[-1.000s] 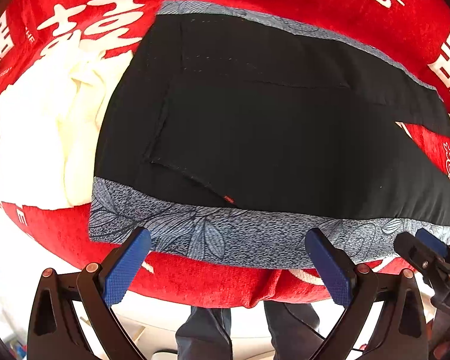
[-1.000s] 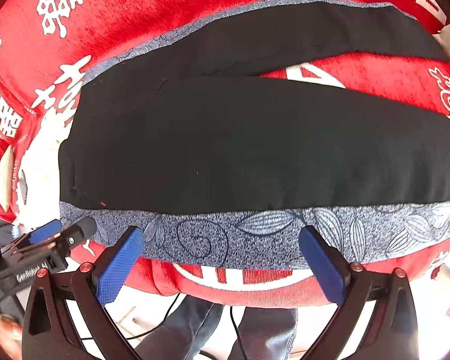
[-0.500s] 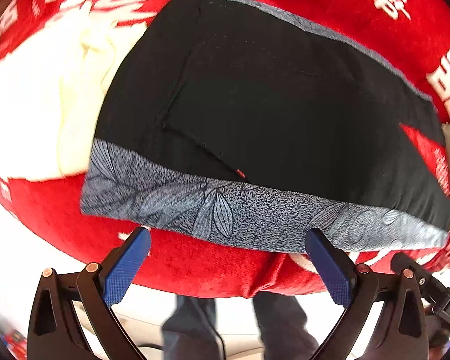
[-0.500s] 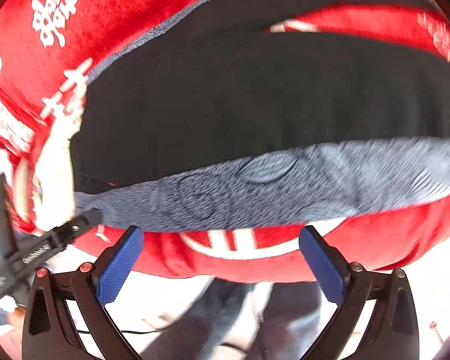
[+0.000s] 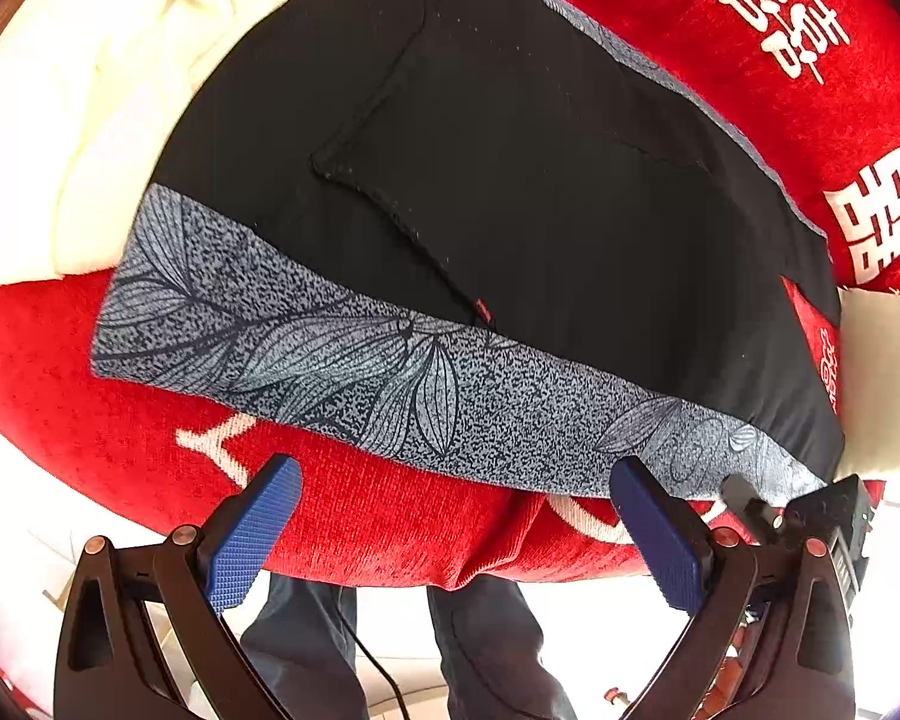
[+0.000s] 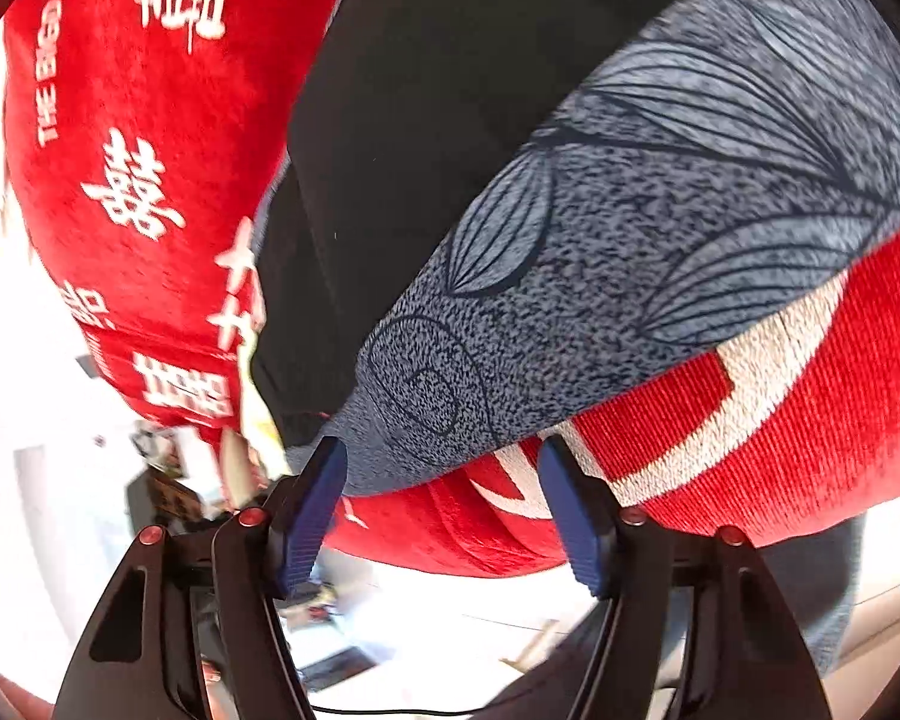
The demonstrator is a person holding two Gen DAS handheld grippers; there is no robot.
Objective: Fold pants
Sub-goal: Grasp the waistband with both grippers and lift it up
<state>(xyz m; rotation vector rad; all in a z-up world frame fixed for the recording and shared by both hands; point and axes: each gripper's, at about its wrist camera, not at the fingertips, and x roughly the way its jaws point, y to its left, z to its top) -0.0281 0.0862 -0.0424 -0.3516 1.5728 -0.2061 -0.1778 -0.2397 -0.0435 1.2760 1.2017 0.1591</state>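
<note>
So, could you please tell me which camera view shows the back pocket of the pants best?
The left wrist view: the back pocket lies in full view there, its stitched outline clear on the black pants. The right wrist view shows only plain black cloth and the grey leaf-print band up close; no pocket outline can be made out.

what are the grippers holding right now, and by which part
Nothing is held. The left gripper and the right gripper are both open, short of the grey leaf-print side band of the black pants.
</note>
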